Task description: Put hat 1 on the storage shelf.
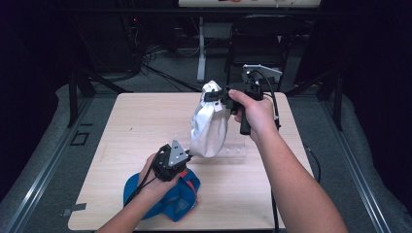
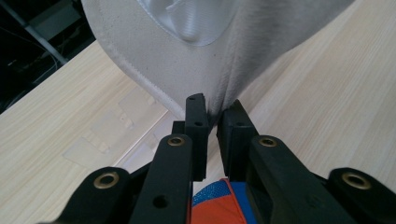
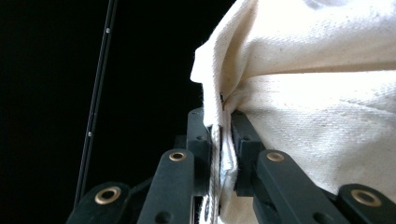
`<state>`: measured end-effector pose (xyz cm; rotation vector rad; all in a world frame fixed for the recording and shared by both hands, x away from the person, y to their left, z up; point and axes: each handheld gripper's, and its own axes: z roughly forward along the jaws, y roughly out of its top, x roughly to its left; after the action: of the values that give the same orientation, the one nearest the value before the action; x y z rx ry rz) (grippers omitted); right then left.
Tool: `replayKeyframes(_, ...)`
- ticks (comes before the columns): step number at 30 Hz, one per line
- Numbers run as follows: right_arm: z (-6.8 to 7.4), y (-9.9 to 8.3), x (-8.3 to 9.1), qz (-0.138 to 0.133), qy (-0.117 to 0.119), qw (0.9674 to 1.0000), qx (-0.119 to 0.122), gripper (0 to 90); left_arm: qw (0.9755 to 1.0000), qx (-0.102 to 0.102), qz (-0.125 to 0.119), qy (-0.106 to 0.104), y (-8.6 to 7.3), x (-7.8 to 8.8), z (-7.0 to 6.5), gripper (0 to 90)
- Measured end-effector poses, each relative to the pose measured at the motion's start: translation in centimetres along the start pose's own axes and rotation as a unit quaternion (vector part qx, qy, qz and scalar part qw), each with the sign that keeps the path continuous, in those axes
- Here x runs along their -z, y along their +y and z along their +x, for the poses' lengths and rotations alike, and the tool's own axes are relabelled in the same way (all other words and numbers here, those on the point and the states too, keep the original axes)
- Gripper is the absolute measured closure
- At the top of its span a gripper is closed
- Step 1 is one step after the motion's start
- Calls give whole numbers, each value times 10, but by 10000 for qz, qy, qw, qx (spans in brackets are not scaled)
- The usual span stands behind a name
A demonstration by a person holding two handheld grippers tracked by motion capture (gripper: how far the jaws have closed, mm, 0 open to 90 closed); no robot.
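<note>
We are holding a white cloth bag up over the middle of the table, stretched between both tools. Our right gripper is pinching the bag's top hem, its jaws pressed together on the folded cloth, and our left gripper is clamping the bag's bottom edge, jaws nearly meeting with only the fabric between them. We judge that we are at the step of taking the bag by two ends, ready to turn it, flatten it or lay it down. The next move is calling for both grips to hold while the hands travel together, keeping the cloth from slipping out of the lower pinch. A blue cap with orange trim is lying under our left hand near the table's front edge, so we are wanting to steer clear of it. A clear plastic piece is resting just beside the hanging bag. The far left half of the tabletop is giving open room for laying the bag flat; the front edge is close behind our left wrist.
</note>
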<state>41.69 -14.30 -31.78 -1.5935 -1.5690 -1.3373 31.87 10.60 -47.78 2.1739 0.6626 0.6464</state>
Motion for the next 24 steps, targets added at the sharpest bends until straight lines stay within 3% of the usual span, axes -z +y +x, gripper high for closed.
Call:
replayKeyframes(6, 1, -2, -10, 58, -38, 9999, 106, 812, 9991, 367, -172, -109, -5, 3, 22, 848)
replayKeyframes(13, -5, -7, -26, 215, -162, 9995, 180, 812, 9948, 931, -346, -228, -13, 8, 43, 850)
replayKeyframes(18, -11, -9, -37, 276, -199, 9993, 182, 812, 9924, 1130, -342, -334, -20, 4, 48, 850)
replayKeyframes(24, -19, -10, -47, 388, -286, 9987, 177, 812, 9913, 1213, -340, -371, -30, -5, 43, 850)
